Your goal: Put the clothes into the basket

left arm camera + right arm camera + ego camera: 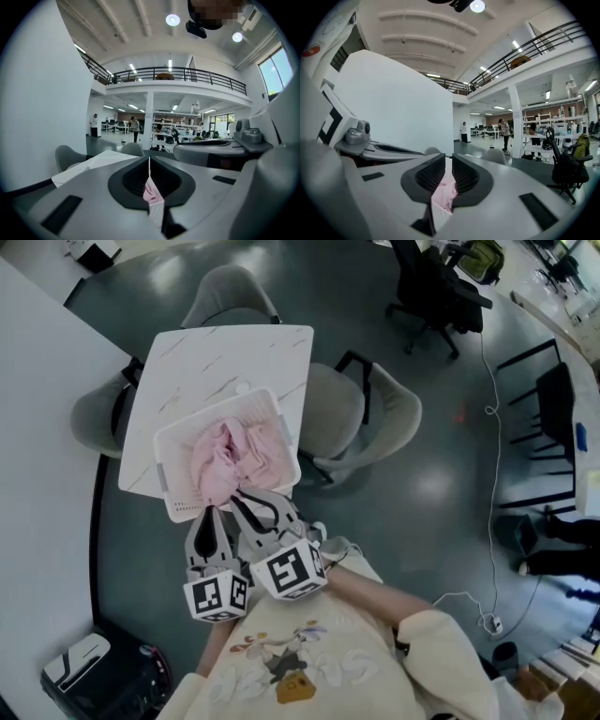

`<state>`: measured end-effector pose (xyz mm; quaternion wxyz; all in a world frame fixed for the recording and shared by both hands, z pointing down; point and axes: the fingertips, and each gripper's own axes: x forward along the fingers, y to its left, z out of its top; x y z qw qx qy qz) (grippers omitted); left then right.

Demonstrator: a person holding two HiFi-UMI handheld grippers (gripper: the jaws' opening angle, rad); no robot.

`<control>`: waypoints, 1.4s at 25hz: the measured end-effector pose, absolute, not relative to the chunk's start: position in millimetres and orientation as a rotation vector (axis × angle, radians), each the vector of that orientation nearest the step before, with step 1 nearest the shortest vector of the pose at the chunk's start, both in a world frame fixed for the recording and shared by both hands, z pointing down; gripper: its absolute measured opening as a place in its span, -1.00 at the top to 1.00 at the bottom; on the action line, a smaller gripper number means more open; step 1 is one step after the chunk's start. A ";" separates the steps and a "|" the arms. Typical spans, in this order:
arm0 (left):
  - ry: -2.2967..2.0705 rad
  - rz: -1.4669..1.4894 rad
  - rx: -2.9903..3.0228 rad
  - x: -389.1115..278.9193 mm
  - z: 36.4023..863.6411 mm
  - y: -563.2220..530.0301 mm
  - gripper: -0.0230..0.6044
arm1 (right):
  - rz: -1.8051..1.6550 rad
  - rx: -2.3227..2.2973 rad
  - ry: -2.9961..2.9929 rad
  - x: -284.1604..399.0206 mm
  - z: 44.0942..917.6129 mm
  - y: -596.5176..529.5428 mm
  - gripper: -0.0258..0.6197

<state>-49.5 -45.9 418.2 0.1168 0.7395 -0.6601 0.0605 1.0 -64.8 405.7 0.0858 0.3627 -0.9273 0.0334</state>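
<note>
Pink clothes (234, 460) are seen heaped inside a white basket (167, 463) on a marble counter (225, 352). A fold of the fabric is pinched in the closed jaws of the left gripper (149, 164) and the right gripper (448, 165). The task is judged nearly done: only release by the 2 grippers is left.
</note>
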 end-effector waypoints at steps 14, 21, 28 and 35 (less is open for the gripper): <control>-1.845 0.161 2.281 -13.5 380.5 4.8 0.87 | 0.115 1.115 -2.788 29.9 381.0 -9.3 0.77; -1.820 0.213 2.340 2.7 382.7 13.8 0.87 | 0.067 1.102 -2.744 34.4 385.3 3.2 0.82; -1.811 0.227 2.340 9.4 381.7 16.5 0.87 | 0.046 1.076 -2.741 34.4 384.0 8.6 0.88; -1.800 0.225 2.343 12.4 383.4 14.1 0.87 | 0.043 1.084 -2.726 38.0 387.0 8.0 0.88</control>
